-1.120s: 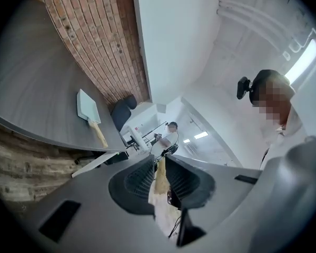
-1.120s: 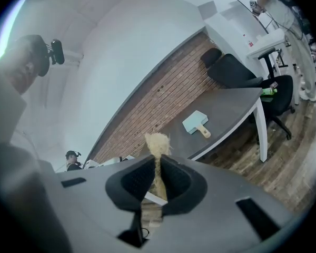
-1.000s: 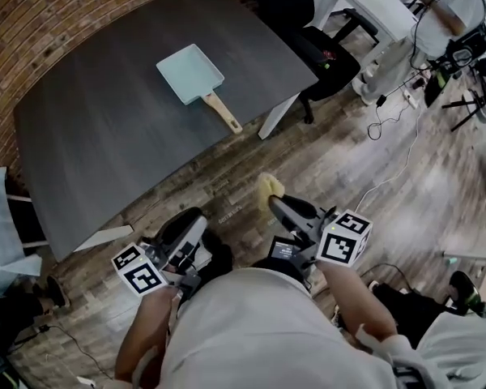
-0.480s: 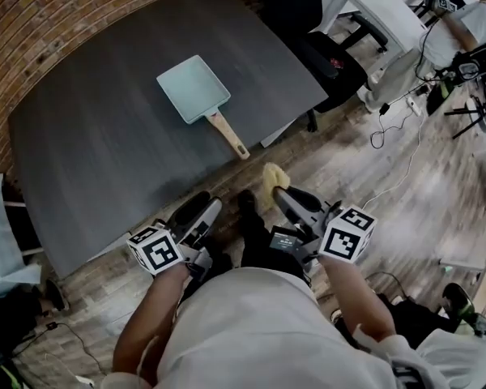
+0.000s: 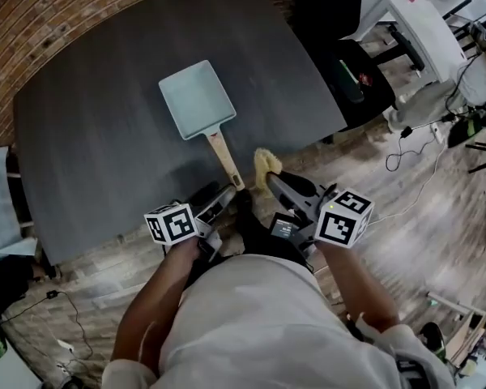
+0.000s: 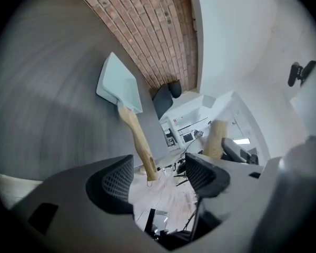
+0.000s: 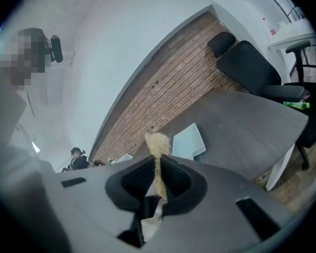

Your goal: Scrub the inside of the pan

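1. Head view: the pale square pan [image 5: 196,100] lies flat on the dark worktop [image 5: 89,136]. Its wooden handle [image 5: 224,156] points at the person, with its end about at the near edge. The left gripper [image 5: 223,197] sits just short of that end. The right gripper [image 5: 271,181], close beside it, carries a yellow sponge [image 5: 265,162]. A careless nudge against the handle could spin the empty pan or slide it away. The marker cubes show only black-and-white squares, and a small screen on the right gripper is too small to read.

2. Left gripper view: the jaws stand wide apart and have just been opening. The handle's end shows in the gap, but neither pad touches it. If they close on the very tip alone, the pan would likely pivot under scrubbing pressure. No writing can be read.

3. Right gripper view: the jaws are clenched on the sponge, squeezing it thin, with a tuft standing above them. Held so narrowly, it may fold or pull out when pressed into the pan, and the hard jaws could then scrape the coating. No label is visible.
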Tool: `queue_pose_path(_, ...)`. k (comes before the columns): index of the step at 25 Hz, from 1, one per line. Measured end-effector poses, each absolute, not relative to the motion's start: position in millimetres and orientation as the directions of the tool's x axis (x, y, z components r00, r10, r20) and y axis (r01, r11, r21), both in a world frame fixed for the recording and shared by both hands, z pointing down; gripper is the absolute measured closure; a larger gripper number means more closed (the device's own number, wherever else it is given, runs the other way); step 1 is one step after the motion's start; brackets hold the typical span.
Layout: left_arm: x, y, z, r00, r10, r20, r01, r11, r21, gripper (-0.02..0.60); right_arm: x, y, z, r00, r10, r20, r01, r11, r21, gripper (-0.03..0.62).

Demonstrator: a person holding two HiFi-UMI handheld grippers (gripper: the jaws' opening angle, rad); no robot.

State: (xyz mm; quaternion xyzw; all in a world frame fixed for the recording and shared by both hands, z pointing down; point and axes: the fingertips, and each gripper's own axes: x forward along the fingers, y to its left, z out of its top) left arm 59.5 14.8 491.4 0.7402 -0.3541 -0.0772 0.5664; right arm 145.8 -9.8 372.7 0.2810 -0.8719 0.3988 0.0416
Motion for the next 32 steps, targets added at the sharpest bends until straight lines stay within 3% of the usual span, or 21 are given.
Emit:
queue_pose_path(10, 81, -37, 540, 0.675, -0.643, 0.361, -0.478, -0.010, 0.878, 0.280, 136, -63, 395, -0.890, -0.308, 0.336, -0.456, 0.582, -0.673, 0.557)
queue_pose_path(11, 84, -39, 542, 0.682, -0.640, 0.354, -0.470, -0.012, 0.883, 0.291, 133, -66, 397, -0.891, -0.299, 0.341, -0.454, 0.584, -0.673, 0.557)
queue_pose_path(13, 87, -44, 541, 0.698, -0.636, 0.330, -0.447, -0.027, 0.894, 0.404, 126, -72, 400, -0.892, -0.285, 0.352, -0.452, 0.591, -0.668, 0.557)
queue_pose_path(14, 88, -46, 540, 0.705, -0.633, 0.320, -0.435, -0.031, 0.900, 0.429, 121, -75, 401, -0.892, -0.279, 0.355, -0.451, 0.595, -0.665, 0.557)
queue_pose_path(32, 70, 8, 540, 0.770, -0.548, 0.328, -0.371, 0.033, 0.928, 0.466, 18, -125, 443, -0.862, -0.209, 0.461, -0.473, 0.655, -0.589, 0.557)
